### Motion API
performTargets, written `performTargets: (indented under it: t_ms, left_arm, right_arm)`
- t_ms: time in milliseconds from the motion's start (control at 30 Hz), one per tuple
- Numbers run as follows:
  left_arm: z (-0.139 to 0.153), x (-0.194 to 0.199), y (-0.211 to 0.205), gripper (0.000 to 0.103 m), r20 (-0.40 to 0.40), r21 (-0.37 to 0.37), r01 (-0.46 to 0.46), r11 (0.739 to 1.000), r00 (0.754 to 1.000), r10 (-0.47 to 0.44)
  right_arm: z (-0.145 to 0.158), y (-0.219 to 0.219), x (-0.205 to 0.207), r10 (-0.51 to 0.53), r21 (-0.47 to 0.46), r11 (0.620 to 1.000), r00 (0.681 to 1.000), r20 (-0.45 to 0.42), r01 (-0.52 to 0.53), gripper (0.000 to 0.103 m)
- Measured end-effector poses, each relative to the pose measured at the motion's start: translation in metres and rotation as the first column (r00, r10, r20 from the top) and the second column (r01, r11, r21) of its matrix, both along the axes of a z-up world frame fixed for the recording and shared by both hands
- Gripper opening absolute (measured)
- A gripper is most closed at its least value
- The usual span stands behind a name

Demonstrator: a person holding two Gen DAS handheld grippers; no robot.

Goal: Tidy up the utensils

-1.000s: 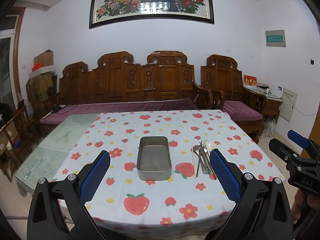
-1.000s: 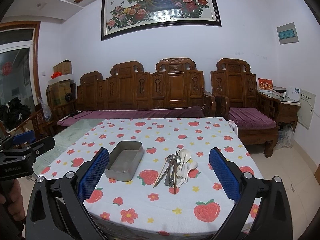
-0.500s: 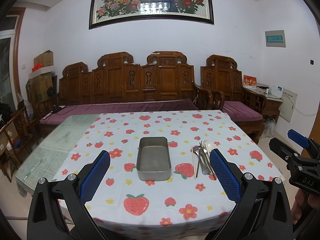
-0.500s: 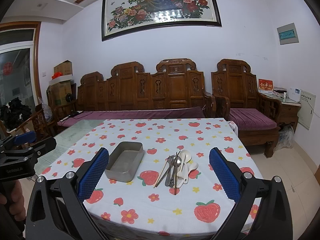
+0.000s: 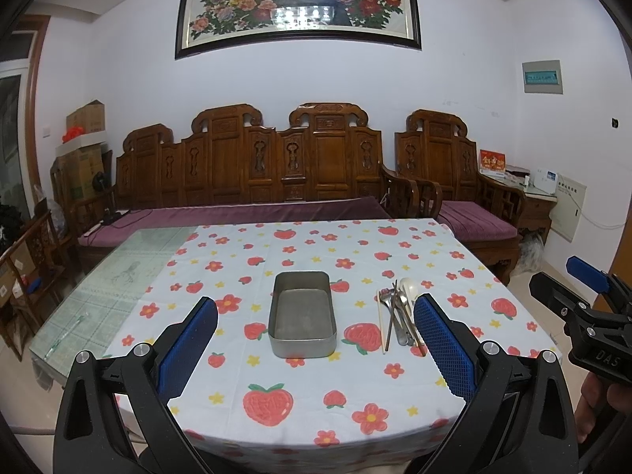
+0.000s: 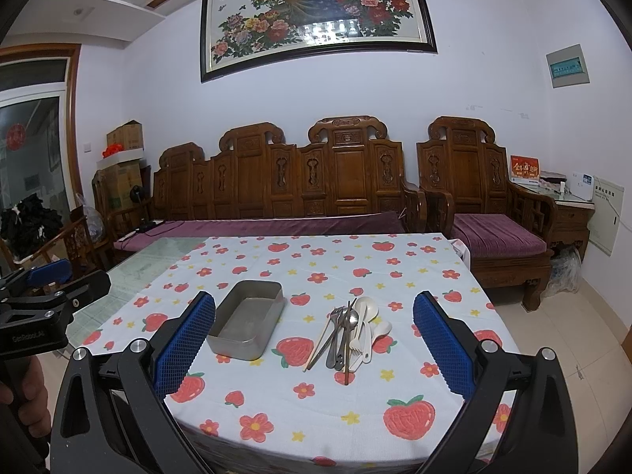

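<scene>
Utensils (image 6: 347, 331) heaped on tablecloth (image 6: 316, 395), just right of empty metal tray (image 6: 247, 324); nothing sorted yet.

Left gripper (image 5: 316, 349) and right gripper (image 6: 314, 339) both held above near table edge, jaws spread wide, nothing held. Risk: pile is tangled w/ chopsticks, fork, spoons overlapping, so a pinch may lift two pcs or scatter the rest; thin flat handles likely to slip from pads. Tray unsecured, may slide if nudged.
</scene>
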State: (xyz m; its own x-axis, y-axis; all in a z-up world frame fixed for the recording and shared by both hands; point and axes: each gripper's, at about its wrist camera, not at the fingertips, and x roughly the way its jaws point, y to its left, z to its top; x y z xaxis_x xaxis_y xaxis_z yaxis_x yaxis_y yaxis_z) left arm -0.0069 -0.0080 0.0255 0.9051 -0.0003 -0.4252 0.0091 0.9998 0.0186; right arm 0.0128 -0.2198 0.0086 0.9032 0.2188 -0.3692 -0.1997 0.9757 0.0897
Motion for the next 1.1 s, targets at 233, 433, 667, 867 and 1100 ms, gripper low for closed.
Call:
performTargets:
  t_ms: [233, 433, 667, 867, 1100]
  left_arm:
    - [0.003, -0.001, -0.001, 0.096, 0.002, -0.001, 0.002, 1.000, 1.000, -0.002]
    - [0.003, -0.001, -0.002, 0.096, 0.001, 0.001, 0.002, 1.000, 1.000, -0.002]
    - [0.000, 0.003, -0.006, 0.096, -0.019, 0.009, 0.009, 1.000, 1.000, -0.008]
    - [-0.022, 0.022, -0.005, 0.097, -0.067, 0.017, 0.031, 0.999, 0.997, -0.030]
    - [-0.052, 0.060, -0.012, 0.096, -0.129, 0.028, 0.084, 0.996, 0.988, -0.080]
  right_arm:
    - [-0.001, -0.001, 0.000, 0.001, 0.003, 1.000, 1.000, 0.001, -0.001, 0.101]
    - [-0.002, -0.003, 0.000, 0.001, 0.003, 1.000, 1.000, 0.002, -0.001, 0.101]
    - [-0.005, -0.004, 0.002, 0.000, 0.007, 1.000, 1.000, -0.003, 0.000, 0.101]
    - [-0.015, -0.006, 0.013, 0.004, 0.001, 1.000, 1.000, -0.024, -0.004, 0.100]
    - [-0.047, -0.013, 0.050, 0.015, -0.014, 1.000, 0.998, -0.055, -0.015, 0.088]
